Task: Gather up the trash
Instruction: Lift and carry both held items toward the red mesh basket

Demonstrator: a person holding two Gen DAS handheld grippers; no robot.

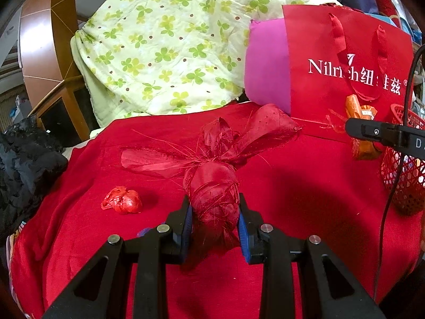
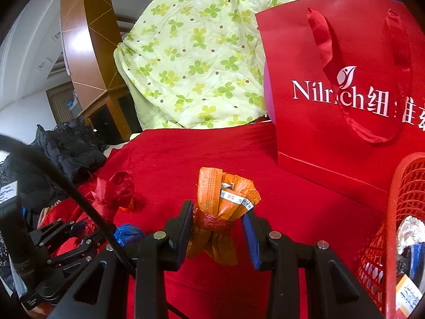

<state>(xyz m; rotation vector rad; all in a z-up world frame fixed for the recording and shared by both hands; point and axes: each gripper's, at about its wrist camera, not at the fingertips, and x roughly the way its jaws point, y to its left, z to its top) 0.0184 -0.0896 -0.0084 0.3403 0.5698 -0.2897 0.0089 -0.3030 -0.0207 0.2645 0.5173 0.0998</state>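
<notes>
- On the red velvet bedspread, the left gripper has both blue-padded fingers pressed against a red fabric bundle tied with frayed ribbon; it is clamped on the bundle's lower body, with the ribbon loops fanning out above.
- To the left of that bundle lies a small crumpled red plastic wrapper, apart from the gripper and resting on the bedspread.
- The right gripper straddles an orange packet bundle bound with a red band. The left finger touches the band; the right finger stands slightly clear, so the jaws are not closed on it.
- A crumpled blue plastic scrap lies on the bedspread between the two grippers, seen in the right wrist view.
- At the right edge stands a red mesh plastic basket, holding foil and other scraps; it is near the orange bundle, not touching it.
- Behind, a red paper gift bag with white lettering stands upright against a magenta pillow and a green clover-print quilt.
- A black padded garment lies at the bed's left edge.
</notes>
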